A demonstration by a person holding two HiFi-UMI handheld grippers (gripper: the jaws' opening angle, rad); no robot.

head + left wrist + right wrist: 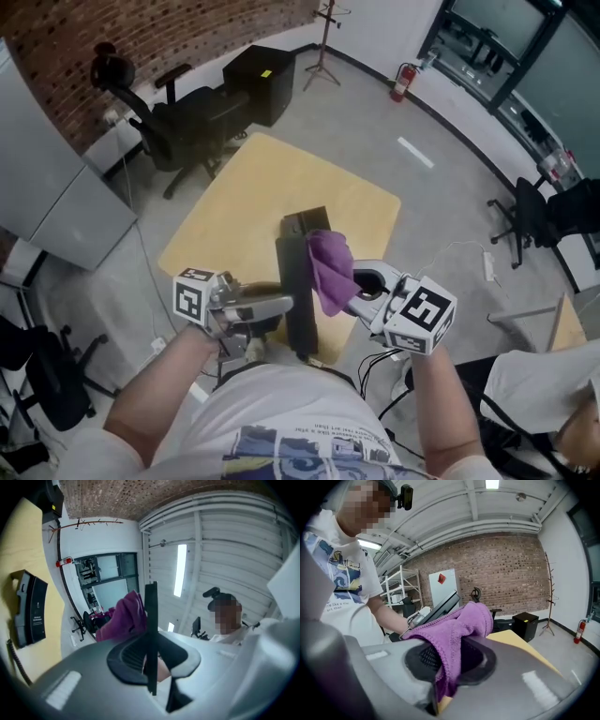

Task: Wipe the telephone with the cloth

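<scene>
Left tool (pixel 284 303) clamps handset (pixel 300 309). Right tool (pixel 359 292) clamps cloth (pixel 330 267), laid against handset. Wiping apparently mid-course; base (pixel 30 609) outstanding.

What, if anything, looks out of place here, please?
A flat black panel, seemingly part of the phone, is held off the table by the left gripper, while the phone body lies apart on the table. The right gripper grips the cloth normally.

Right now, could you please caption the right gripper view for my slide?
Right gripper clamps purple cloth beside a black panel, brick wall behind.
</scene>
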